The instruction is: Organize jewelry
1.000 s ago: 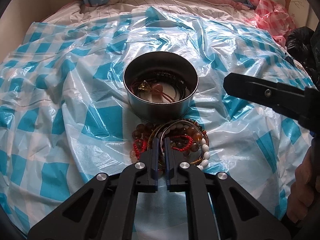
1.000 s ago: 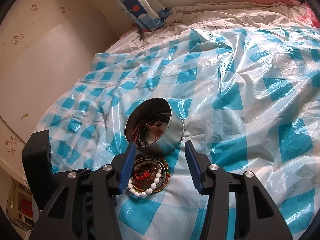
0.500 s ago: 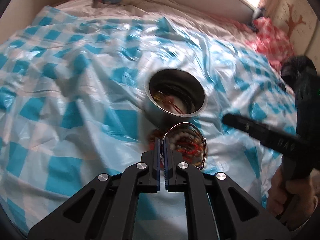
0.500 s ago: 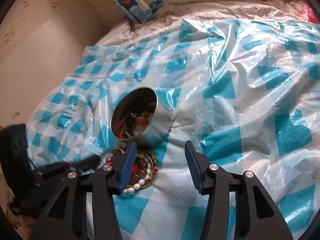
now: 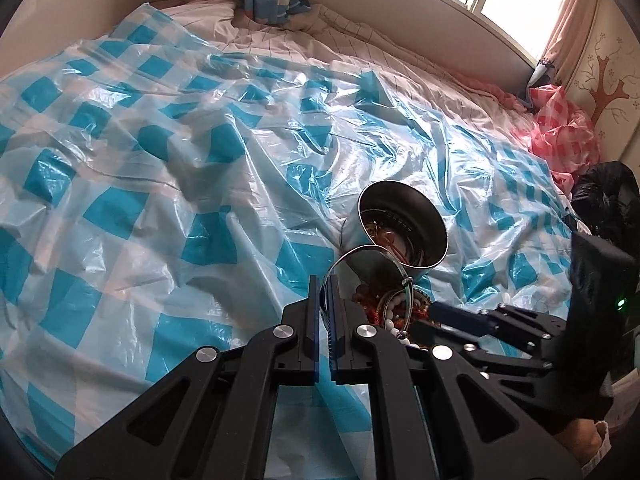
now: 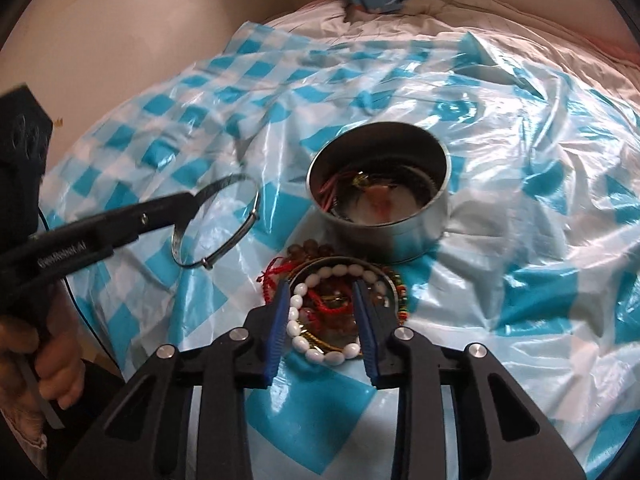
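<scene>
Between the left gripper's (image 5: pixel 325 280) closed jaws a thin silver bangle (image 6: pixel 218 222) hangs lifted, left of frame. Low centre, the right gripper (image 6: pixel 320 300) straddles the bead-bracelet pile (image 6: pixel 340 304), open-jawed. Above, the round metal tin (image 6: pixel 380 200) holds several pieces; most remain outside.

Jewelry pile (image 6: pixel 340 304) crowds tin (image 6: pixel 380 204); plastic sheet (image 6: pixel 520 184) elsewhere lies open.

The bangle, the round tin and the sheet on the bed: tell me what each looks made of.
Bangle, held in the left gripper: thin silvery metal, likely; it glints and keeps a stiff hoop shape.
Round tin: metal with a dull brushed grey wall, darker inside.
Sheet: thin glossy plastic film, blue and white checks; it wrinkles sharply and throws bright highlights.
</scene>
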Available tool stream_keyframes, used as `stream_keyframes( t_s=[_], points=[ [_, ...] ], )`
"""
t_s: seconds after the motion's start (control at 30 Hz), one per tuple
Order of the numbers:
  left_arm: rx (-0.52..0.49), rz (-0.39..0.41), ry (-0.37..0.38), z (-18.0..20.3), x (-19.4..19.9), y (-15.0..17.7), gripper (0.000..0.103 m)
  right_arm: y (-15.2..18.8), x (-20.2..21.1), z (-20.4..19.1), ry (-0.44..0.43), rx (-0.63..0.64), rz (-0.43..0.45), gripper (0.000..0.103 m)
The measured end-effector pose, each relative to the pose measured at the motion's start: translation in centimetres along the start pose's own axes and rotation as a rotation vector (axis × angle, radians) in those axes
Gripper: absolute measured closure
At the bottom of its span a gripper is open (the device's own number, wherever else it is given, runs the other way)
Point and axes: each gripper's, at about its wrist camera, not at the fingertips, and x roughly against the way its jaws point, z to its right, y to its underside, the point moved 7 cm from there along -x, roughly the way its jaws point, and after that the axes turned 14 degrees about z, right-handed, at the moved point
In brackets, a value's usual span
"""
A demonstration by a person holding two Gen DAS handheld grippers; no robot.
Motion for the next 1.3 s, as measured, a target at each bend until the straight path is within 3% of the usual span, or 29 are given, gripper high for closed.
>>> stream_keyframes(
  t_s=[0.13, 0.2, 0.27, 0.37, 0.47, 0.6, 0.63, 0.7, 0.8, 0.87, 1.3],
  points=[
    [0.003, 0.001, 0.007, -0.1, 0.1, 0.0, 0.100, 0.5, -0.8, -0.1, 0.010, 0.011, -0.019, 0.079],
    [0.004, 0.001, 0.008, -0.1, 0.1, 0.0, 0.100, 0.6, -0.8, 0.2, 0.019, -0.001, -0.030, 0.090],
    [0.004, 0.002, 0.009, -0.1, 0.1, 0.0, 0.100, 0.6, -0.4, 0.5, 0.012, -0.021, -0.029, 0.095],
    [0.005, 0.002, 0.008, -0.1, 0.2, 0.0, 0.100, 0.3, 0.1, 0.2, 0.010, -0.011, -0.021, 0.095],
    [0.003, 0.001, 0.009, -0.1, 0.1, 0.0, 0.100, 0.4, -0.1, 0.3, 0.024, -0.009, -0.027, 0.058],
    [0.001, 0.000, 0.010, 0.0, 0.1, 0.0, 0.100, 0.6, -0.3, 0.2, 0.042, 0.015, -0.031, 0.057],
    [-0.001, 0.000, 0.011, 0.1, 0.1, 0.1, 0.100, 0.6, -0.4, 0.3, 0.041, 0.015, -0.035, 0.058],
    [-0.002, -0.002, 0.012, 0.2, 0.1, 0.1, 0.100, 0.7, -0.5, 0.2, 0.031, 0.012, -0.040, 0.074],
    [0.000, -0.001, 0.012, 0.3, 0.1, 0.1, 0.100, 0.8, -0.7, -0.2, 0.009, 0.007, -0.049, 0.089],
    [-0.001, -0.002, 0.011, 0.3, 0.0, 0.1, 0.100, 0.7, -0.5, -0.1, -0.008, -0.015, -0.048, 0.093],
    [-0.004, -0.007, 0.014, 0.6, -0.3, 0.2, 0.100, -2.9, 3.1, 1.2, -0.153, -0.204, 0.106, 0.094]
  ],
)
